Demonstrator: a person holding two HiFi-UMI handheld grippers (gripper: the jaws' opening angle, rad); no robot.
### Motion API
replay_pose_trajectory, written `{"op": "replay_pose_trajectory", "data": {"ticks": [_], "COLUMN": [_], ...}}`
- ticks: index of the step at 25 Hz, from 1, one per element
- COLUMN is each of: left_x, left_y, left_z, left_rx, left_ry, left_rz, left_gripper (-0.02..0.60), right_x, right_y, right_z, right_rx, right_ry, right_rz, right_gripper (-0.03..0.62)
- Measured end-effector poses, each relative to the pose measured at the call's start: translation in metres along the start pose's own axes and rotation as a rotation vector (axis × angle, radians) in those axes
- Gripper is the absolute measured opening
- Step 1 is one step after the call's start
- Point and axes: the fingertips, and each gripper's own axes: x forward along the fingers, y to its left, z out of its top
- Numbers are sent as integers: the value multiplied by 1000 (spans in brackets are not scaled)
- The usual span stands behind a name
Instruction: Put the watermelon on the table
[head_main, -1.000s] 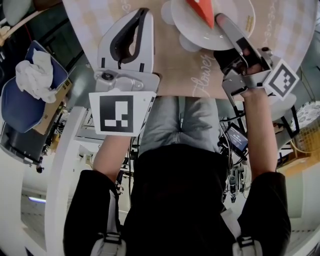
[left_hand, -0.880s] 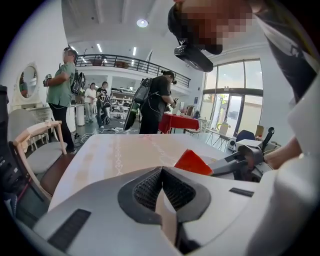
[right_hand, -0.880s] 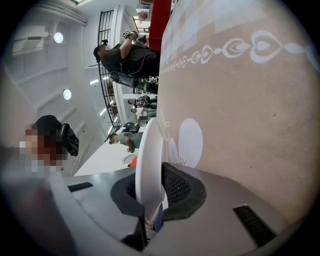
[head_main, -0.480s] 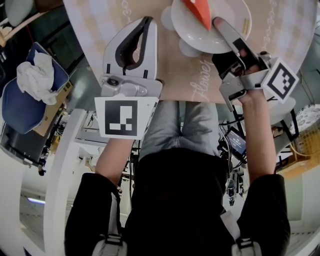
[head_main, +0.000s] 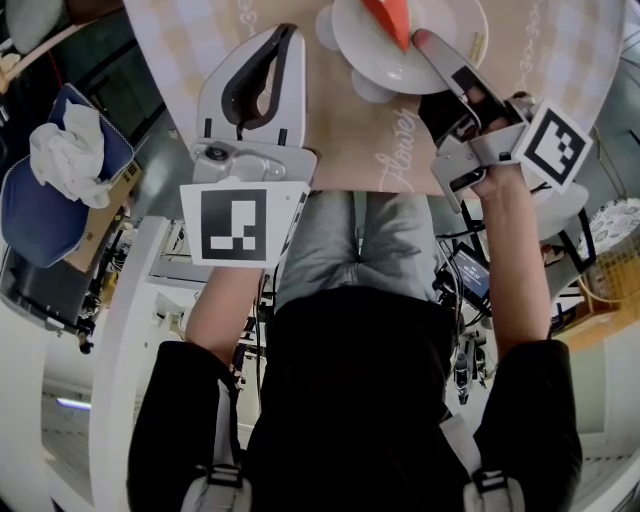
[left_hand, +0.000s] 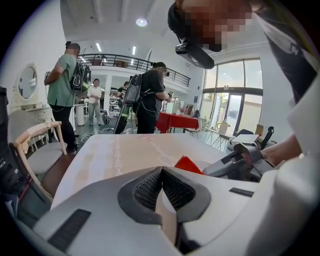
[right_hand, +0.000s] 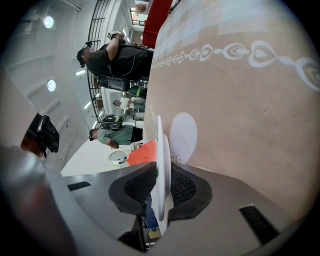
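Note:
A red watermelon wedge (head_main: 390, 20) lies on a white plate (head_main: 440, 60) on the beige patterned table (head_main: 350, 140). My right gripper (head_main: 425, 42) reaches in from the right. The plate's near rim (right_hand: 162, 165) stands edge-on between its pads. Its jaws have just been opening, but I see no gap between pads and rim. The wedge (right_hand: 142, 152) shows just past the jaws. My left gripper (head_main: 290, 35) hangs shut and empty over the table's near edge, left of the plate. In its view, beyond its jaws (left_hand: 161, 172), I see the wedge (left_hand: 187, 164) and the right gripper.
A blue cap with a crumpled white cloth (head_main: 60, 170) sits on a box off the table's left side. Several people (left_hand: 147, 100) stand beyond the far end of the table (left_hand: 125, 150). There is a wooden chair (left_hand: 37, 145) at its left and a red-covered table (left_hand: 172, 121) behind.
The plate with the wedge and my right gripper have shifted a little up and left in the head view, and the gripper has tilted. The left gripper has stayed put.

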Motion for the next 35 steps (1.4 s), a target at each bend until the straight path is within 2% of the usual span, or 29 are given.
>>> {"op": "replay_pose_trajectory", "data": {"ticks": [2, 5, 12, 18, 30, 35], "left_x": [0, -2, -9, -18, -40, -45], "left_y": [0, -2, -1, 0, -17, -20], "left_z": [2, 6, 25, 46, 84, 96], "left_rx": [0, 3, 7, 26, 60, 71], "left_ry": [-6, -7, -38, -61, -97, -111], "left_rz": [1, 0, 3, -1, -38, -45], "left_gripper": [8, 8, 8, 8, 8, 8], "right_x": [-1, -3, -11, -31, -60, -62], "right_y": [1, 0, -2, -16, -7, -10], "right_z": [-1, -2, -9, -13, -20, -20], "right_rx": [0, -9, -89, -98, -143, -166], "right_ry": [1, 5, 51, 56, 22, 9], "right_rz": [-6, -20, -107, -191, -325, -330], "right_gripper": [84, 97, 146, 152, 152, 152]}}
